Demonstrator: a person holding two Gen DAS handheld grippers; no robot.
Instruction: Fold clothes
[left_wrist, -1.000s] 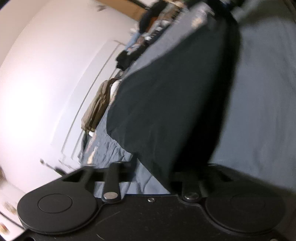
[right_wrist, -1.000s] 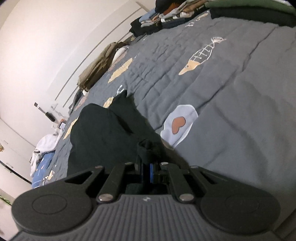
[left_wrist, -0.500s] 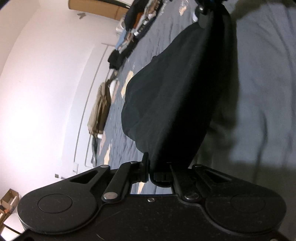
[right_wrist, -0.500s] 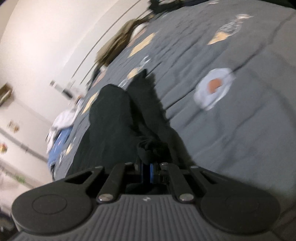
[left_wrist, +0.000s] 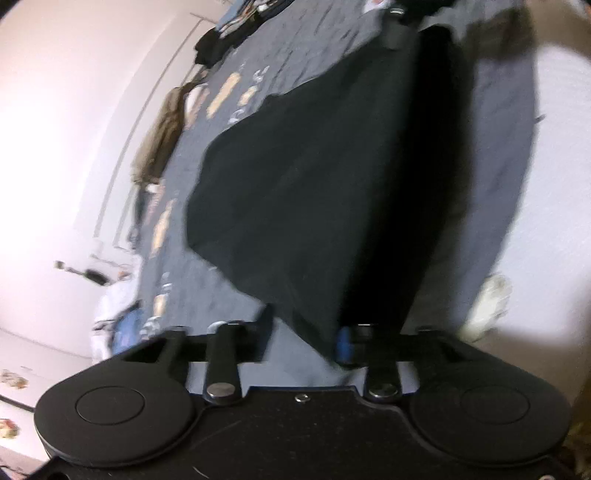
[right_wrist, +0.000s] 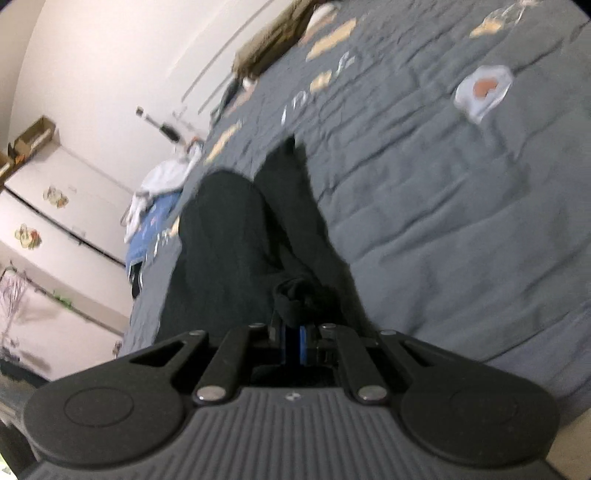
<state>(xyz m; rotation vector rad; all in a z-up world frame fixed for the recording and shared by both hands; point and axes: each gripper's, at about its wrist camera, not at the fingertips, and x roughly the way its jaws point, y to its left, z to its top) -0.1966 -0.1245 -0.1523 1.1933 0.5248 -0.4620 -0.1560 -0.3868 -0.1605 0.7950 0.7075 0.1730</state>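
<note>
Black garment (left_wrist: 303, 192), hung between the two grippers above the grey quilt (right_wrist: 443, 206). A bunched edge is pinched between the pressed-together jaws of the right gripper (right_wrist: 295, 332); ahead of those jaws the cloth drapes down toward the quilt. The left gripper (left_wrist: 303, 343) is seen with jaws spread, the cloth lying against its right finger (whether it is gripped there cannot be told). The span is judged to be held taut so that a straight fold line forms. Open quilt is left to the right of both jaws; the piled clothes (left_wrist: 229, 40) lie well ahead.
</note>
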